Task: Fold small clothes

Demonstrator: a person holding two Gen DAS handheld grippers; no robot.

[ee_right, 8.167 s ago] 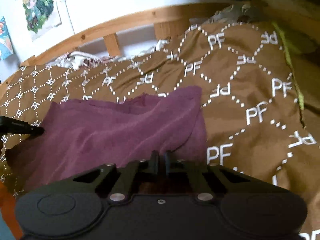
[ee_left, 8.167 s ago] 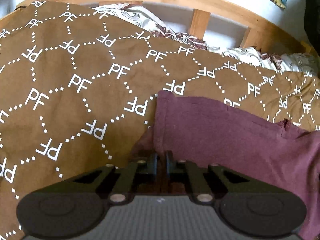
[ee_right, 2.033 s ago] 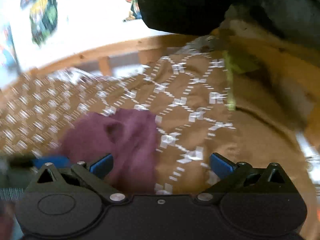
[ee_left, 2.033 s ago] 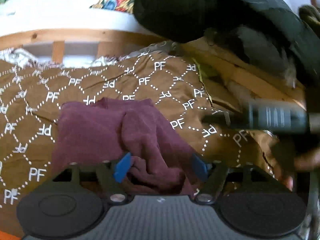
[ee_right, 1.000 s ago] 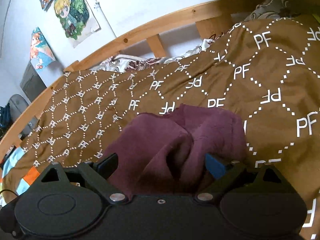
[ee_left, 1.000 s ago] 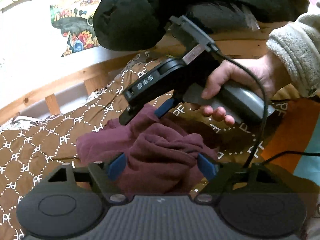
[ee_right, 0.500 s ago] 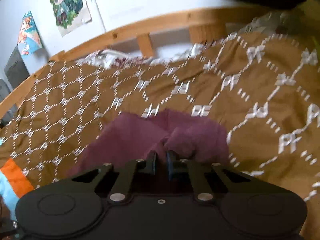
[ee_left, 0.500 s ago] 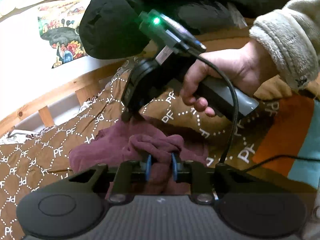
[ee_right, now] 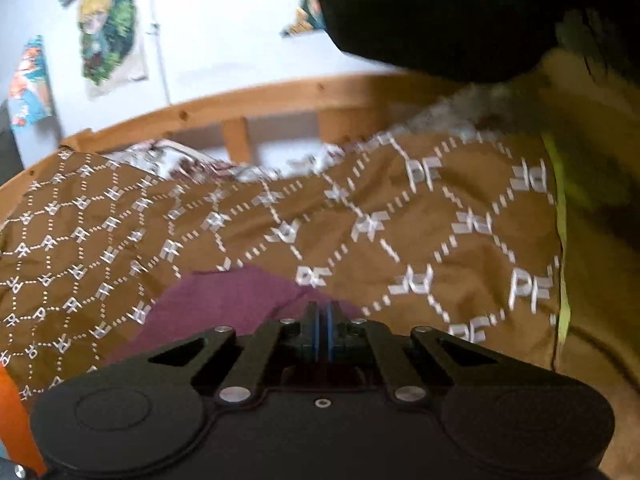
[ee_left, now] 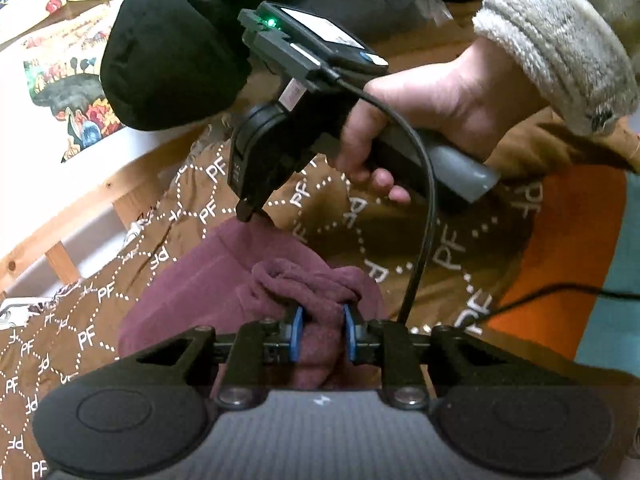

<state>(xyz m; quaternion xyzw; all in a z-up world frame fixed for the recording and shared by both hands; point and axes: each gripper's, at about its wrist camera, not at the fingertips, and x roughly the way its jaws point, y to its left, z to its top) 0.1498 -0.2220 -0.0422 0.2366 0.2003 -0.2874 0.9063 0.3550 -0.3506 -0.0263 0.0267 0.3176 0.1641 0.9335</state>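
Both grippers have just been closed on the maroon garment (ee_left: 224, 292): left gripper (ee_left: 320, 338), right gripper (ee_right: 322, 334); corners should be drawn taut before folding.

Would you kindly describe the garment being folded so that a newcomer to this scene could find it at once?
Start from the wooden bed frame and the brown bedspread printed with white "PF" letters. On that spread lies a bunched maroon garment, pinched by the left gripper and the right gripper. It is the only plain dark-red fabric there, unlike the patterned cover and the black jacket behind.
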